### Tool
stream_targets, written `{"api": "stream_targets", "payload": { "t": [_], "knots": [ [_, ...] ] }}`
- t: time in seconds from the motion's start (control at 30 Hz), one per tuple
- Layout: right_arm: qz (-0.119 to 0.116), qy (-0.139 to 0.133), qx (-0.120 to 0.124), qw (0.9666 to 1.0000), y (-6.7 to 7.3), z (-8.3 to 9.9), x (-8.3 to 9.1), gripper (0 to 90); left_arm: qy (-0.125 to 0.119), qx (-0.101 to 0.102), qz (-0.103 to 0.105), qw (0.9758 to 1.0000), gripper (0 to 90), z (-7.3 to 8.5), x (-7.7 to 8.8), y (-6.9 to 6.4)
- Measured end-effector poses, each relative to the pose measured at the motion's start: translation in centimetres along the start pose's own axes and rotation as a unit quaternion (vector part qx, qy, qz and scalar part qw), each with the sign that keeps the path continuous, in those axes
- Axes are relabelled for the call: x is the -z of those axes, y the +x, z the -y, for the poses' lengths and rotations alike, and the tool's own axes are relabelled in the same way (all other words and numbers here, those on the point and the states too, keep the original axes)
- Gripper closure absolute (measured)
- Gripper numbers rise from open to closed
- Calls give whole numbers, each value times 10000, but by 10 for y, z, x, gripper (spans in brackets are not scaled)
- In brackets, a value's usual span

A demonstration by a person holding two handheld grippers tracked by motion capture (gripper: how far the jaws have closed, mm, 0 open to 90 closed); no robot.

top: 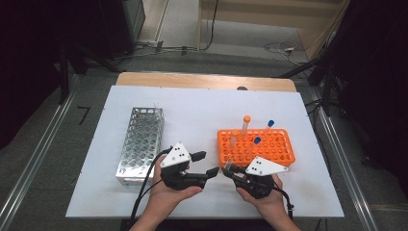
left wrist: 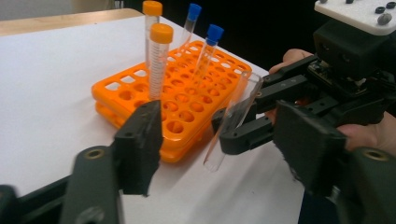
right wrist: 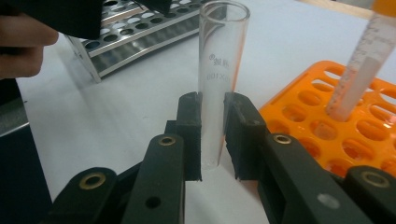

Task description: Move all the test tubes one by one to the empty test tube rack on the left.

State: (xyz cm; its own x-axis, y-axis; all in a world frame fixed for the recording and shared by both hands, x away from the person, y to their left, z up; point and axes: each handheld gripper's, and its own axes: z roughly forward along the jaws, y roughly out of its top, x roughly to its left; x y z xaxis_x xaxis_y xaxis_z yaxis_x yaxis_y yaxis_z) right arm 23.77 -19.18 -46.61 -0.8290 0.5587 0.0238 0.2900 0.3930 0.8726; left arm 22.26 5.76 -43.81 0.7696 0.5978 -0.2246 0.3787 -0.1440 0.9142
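My right gripper is shut on a clear, uncapped glass tube, which it holds upright just above the white table, left of the orange rack. My left gripper faces it from the left with its jaws apart. In the left gripper view the clear tube stands ahead of and between those jaws, untouched by them. The orange rack holds two orange-capped tubes and two blue-capped tubes.
A silver metal rack with many empty holes lies on the left of the white table. A person's hands hold both grippers near the front edge. Cables trail off the front. Dark equipment and floor rails flank the table.
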Motion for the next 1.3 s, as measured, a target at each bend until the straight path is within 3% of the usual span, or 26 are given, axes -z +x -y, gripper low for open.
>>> {"api": "stream_targets", "payload": {
  "t": [0.2, 0.47, 0.63, 0.97, 1.3],
  "knots": [
    [-105, 63, 116, 9999, 6, -1, -4, 739, 57, -145, 196, 9997, 542, 1, -8, -8],
    [-336, 70, 300, 9990, 14, -3, -6, 739, 102, -238, 164, 9995, 632, 2, -15, -13],
    [-412, 96, 302, 9987, 15, -3, -6, 738, 116, -266, 250, 9993, 708, 2, -15, -14],
    [-511, 110, 247, 9983, 14, -2, -6, 738, 132, -274, 250, 9992, 725, 3, -16, -14],
    [-562, 84, 252, 9981, 13, -2, -6, 738, 110, -441, 169, 9988, 744, 3, -15, -15]
  ]
}}
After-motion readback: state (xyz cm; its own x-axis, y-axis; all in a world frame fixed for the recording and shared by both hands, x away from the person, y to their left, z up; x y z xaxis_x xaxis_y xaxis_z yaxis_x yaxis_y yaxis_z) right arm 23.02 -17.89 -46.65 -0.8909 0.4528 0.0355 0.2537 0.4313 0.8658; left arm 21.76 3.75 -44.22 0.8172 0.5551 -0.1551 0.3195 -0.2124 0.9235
